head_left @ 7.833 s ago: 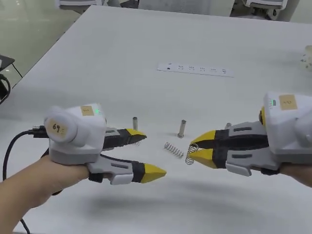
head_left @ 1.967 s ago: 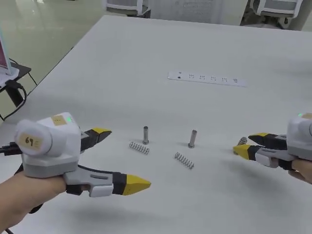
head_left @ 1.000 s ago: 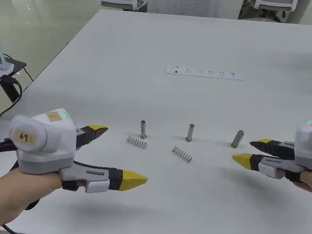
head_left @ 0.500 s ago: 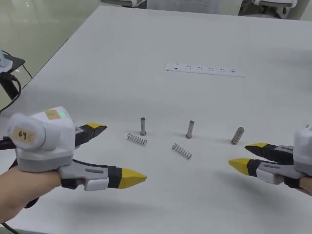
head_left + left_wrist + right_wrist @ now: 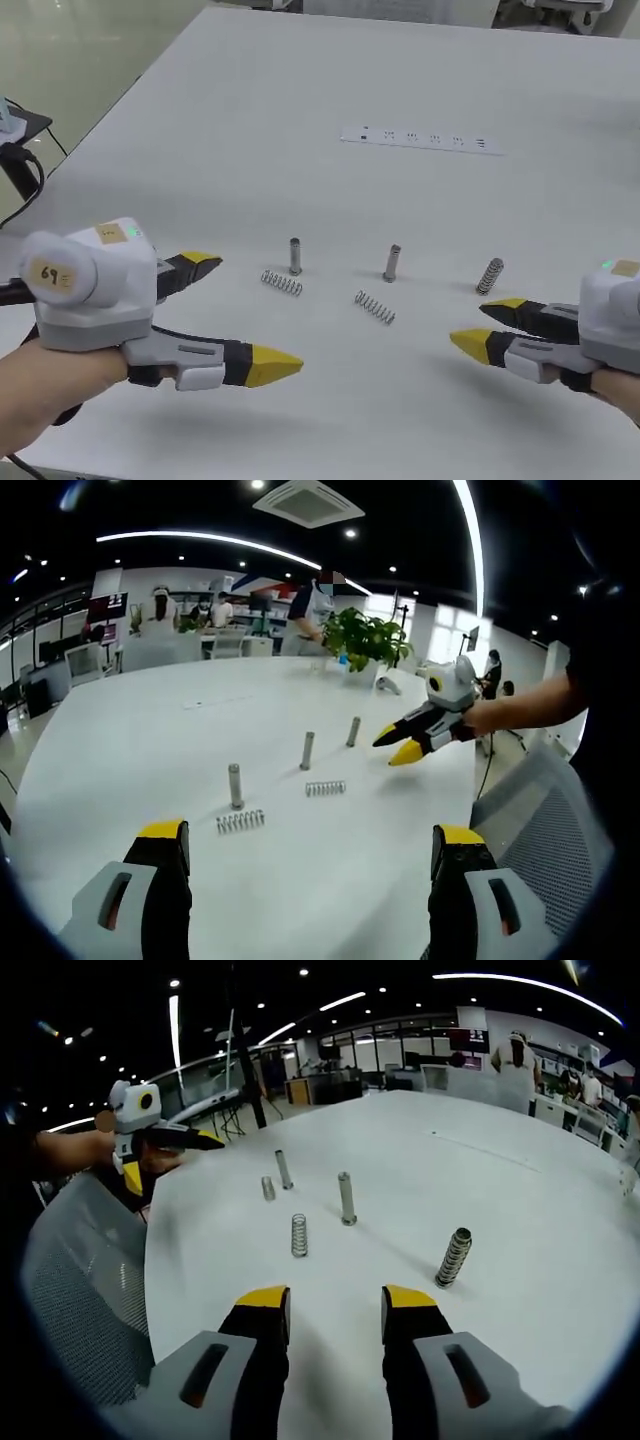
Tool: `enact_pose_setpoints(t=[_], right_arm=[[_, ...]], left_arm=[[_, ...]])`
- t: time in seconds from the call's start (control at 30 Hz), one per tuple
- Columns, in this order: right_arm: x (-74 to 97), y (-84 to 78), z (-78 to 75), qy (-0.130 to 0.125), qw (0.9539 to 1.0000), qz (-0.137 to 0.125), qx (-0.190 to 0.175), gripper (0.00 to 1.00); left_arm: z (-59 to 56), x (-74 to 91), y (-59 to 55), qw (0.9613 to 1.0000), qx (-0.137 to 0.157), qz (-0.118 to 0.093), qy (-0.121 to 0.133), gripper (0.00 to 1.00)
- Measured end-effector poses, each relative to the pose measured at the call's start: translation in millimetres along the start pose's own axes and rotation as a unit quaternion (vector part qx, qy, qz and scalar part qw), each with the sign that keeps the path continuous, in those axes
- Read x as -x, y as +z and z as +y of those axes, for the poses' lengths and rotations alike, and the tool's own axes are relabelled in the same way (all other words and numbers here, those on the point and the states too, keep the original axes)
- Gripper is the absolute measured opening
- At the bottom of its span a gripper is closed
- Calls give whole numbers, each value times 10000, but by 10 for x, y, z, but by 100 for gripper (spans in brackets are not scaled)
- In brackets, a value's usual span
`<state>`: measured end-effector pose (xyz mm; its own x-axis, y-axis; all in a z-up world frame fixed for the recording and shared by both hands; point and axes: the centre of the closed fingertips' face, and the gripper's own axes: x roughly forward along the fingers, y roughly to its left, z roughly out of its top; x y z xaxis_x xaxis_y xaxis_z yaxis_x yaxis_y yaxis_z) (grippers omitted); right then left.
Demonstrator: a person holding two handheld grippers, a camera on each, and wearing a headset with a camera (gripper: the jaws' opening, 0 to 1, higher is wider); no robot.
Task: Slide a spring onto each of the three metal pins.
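Three short grey metal pins are standing upright between the tongs: the spring-clad pin just ahead of the right gripper, then the bare middle pin and the bare left pin. Two loose steel springs are lying flat on the white table beside the bare pins. The left gripper is hovering with jaws wide apart, and the right gripper's jaws are standing narrowly apart. Both are aiming inward.
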<state>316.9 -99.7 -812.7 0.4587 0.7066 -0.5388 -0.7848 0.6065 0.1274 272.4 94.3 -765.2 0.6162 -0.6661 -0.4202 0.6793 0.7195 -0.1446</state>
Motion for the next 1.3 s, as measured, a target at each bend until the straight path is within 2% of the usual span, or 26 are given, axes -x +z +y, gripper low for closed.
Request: enact_pose_setpoints(t=[0.2,0.43,0.9,1.1,1.3], right_arm=[[-137,112,101,89,9999,-82,57,35],[-305,167,258,301,9989,41,369,31],[-653,329,413,378,9964,111,748,23],[-748,265,427,357,9953,253,865,22],[-789,173,374,243,9932,428,1052,19]], left_arm=[[2,12,-18,10000,4,19,8,98],[-3,10,-11,10000,0,13,-1,98],[-4,18,-22,10000,11,30,-12,98],[-4,21,-15,10000,8,23,-14,98],[-5,18,-29,10000,11,42,-23,98]])
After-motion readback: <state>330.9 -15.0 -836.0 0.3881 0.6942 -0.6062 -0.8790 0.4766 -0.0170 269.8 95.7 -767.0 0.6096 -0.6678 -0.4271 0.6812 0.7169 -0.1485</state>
